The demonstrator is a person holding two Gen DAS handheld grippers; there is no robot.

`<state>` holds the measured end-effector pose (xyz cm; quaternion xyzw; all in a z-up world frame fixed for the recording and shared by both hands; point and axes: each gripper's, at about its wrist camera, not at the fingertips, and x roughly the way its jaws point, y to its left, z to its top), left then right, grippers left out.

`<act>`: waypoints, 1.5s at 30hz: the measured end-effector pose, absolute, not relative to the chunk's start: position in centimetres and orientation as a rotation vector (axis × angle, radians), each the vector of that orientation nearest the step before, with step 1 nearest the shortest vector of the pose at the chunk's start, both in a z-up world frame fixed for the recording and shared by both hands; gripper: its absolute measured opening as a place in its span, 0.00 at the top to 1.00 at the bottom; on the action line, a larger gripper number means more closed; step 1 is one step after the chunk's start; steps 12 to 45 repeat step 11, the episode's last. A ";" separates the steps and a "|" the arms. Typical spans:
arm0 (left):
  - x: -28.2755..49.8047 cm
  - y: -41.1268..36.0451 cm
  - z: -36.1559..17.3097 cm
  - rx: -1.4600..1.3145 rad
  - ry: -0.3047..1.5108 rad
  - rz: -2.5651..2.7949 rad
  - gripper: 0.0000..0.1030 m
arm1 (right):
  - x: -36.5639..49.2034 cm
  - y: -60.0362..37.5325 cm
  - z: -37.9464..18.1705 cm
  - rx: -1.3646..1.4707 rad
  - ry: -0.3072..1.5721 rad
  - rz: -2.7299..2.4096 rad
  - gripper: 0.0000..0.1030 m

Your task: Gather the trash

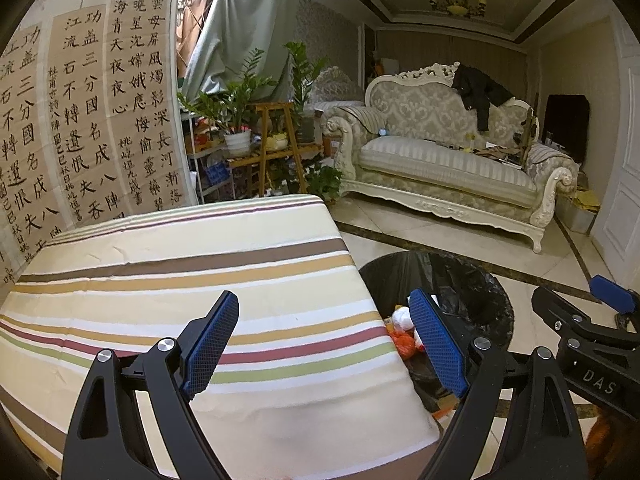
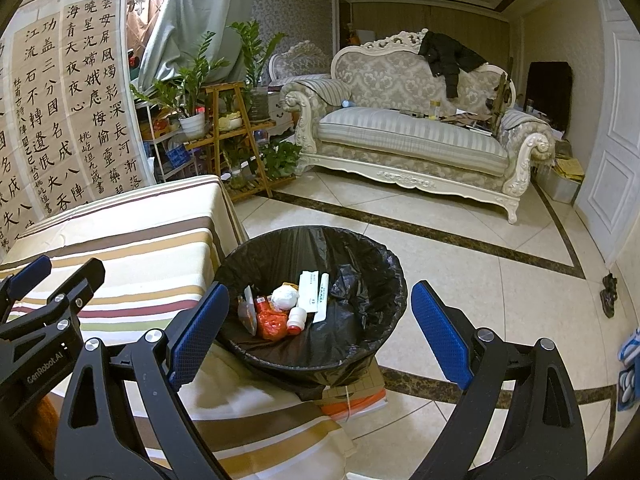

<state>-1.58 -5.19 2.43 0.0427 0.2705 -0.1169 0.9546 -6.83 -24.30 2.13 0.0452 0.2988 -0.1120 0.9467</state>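
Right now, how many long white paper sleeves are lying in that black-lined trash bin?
2. One long white paper sleeve lies against the black-lined trash bin's far slope; the other lies just right of it, touching. More may be buried under the other trash.

Black jaws, blue textured pads (image 1: pixel 212 344)

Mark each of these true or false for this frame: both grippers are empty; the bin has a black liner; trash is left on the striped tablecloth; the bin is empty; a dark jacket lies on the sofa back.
1. Both grippers are empty. True: the left gripper and right gripper are open with nothing between the fingers.
2. The bin has a black liner. True.
3. Trash is left on the striped tablecloth. False: the part in view is bare.
4. The bin is empty. False: it holds a white paper ball, an orange wrapper and other scraps.
5. A dark jacket lies on the sofa back. True.
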 end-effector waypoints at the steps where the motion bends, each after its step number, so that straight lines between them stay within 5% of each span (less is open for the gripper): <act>1: -1.5 -5.1 2.5 0.088 0.547 -0.236 0.18 | -6.8 -24.3 2.1 0.092 0.609 -0.228 0.12; 45: 1.0 -2.1 1.7 0.046 0.612 -0.180 0.18 | -4.9 -21.4 1.5 0.053 0.640 -0.182 0.12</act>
